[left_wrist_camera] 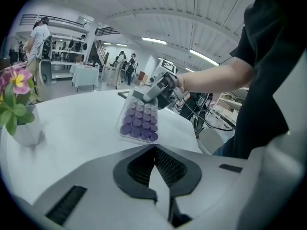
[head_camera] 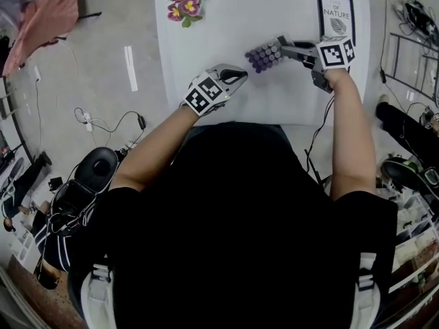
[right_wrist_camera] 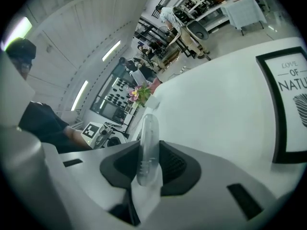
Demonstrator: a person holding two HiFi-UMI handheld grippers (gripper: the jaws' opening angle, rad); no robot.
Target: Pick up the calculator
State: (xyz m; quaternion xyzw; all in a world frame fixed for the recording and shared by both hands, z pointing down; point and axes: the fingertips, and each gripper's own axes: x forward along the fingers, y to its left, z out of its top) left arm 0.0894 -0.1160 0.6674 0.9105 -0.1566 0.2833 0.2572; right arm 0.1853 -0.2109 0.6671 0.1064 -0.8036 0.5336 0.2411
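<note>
The calculator (head_camera: 265,55), clear-cased with rows of purple round keys, hangs tilted above the white table (head_camera: 226,40). My right gripper (head_camera: 287,48) is shut on its right end. In the right gripper view the calculator (right_wrist_camera: 147,145) shows edge-on, clamped between the two dark pads. In the left gripper view the calculator (left_wrist_camera: 139,121) floats ahead with the right gripper (left_wrist_camera: 152,93) gripping its top. My left gripper (head_camera: 236,76) hovers over the table's near part, left of the calculator, jaws shut with nothing between them (left_wrist_camera: 156,169).
A small pot of pink and purple flowers (head_camera: 185,5) stands at the table's far left. A framed "Love of Nature" print (head_camera: 335,14) lies at the far right. Cables and equipment cover the floor (head_camera: 103,125) on both sides.
</note>
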